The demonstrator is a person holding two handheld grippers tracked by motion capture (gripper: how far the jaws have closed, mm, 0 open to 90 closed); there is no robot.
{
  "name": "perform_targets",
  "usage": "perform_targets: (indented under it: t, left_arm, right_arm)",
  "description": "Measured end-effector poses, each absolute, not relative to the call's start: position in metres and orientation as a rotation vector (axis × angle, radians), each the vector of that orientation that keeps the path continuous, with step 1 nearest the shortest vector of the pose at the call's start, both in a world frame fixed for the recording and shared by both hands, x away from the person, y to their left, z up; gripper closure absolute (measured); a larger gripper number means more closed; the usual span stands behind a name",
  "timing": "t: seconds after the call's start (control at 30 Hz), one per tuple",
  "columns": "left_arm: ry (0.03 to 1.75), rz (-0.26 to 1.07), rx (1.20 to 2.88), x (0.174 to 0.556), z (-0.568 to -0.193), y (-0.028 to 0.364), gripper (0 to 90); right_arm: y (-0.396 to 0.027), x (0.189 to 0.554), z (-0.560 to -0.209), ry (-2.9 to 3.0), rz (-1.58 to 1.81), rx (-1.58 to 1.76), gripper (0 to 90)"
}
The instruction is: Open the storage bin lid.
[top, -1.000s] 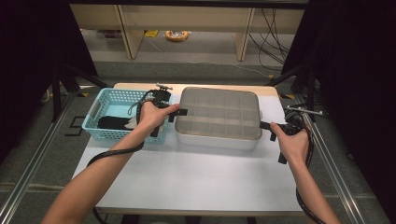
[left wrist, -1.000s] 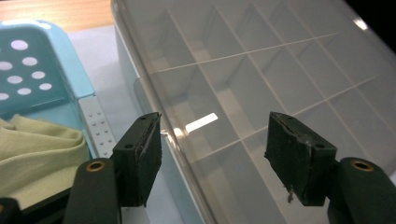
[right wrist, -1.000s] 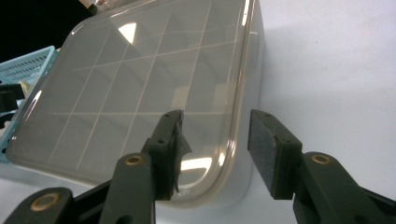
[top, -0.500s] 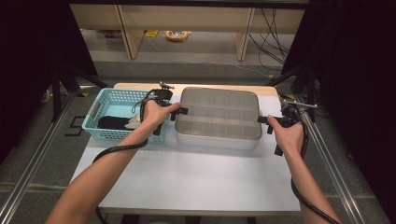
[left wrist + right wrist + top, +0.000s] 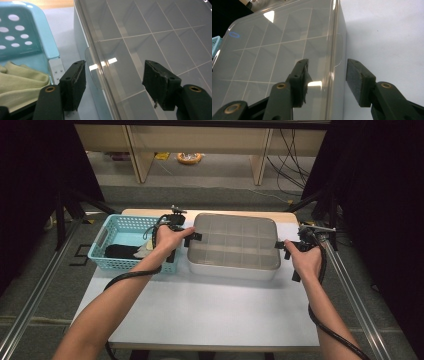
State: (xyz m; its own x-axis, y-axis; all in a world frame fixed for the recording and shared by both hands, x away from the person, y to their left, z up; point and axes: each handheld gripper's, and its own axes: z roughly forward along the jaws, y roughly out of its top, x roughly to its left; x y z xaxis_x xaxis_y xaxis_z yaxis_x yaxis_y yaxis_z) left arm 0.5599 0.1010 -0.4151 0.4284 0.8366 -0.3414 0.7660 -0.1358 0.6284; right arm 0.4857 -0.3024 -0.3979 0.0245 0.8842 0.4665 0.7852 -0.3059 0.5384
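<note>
While lying flat, compartment box (image 5: 233, 246) runs long side left-right; left gripper (image 5: 194, 237) and right gripper (image 5: 281, 245) level at its ends, jaws spread, gripping nothing, right's just widened.

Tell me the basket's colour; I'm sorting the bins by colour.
Light blue basket, with round holes in its walls; clearest in the high view.

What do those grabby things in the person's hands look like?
Each black two-jaw tool, the left and the right, has flat black pads on arms fixed with brass-coloured rivets. A thick black cable trails from each. The forearms are bare, without sleeves.
</note>
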Motion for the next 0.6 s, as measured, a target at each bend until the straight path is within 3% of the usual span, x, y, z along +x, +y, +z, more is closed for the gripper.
perform_targets:
  t: [0.6]
  left_arm:
    - [1.395,0.090,1.905,0.566,-0.416,0.098,36.1]
  right_arm:
    - [-0.302,0.510,-0.404,1.792,1.174,2.206,52.4]
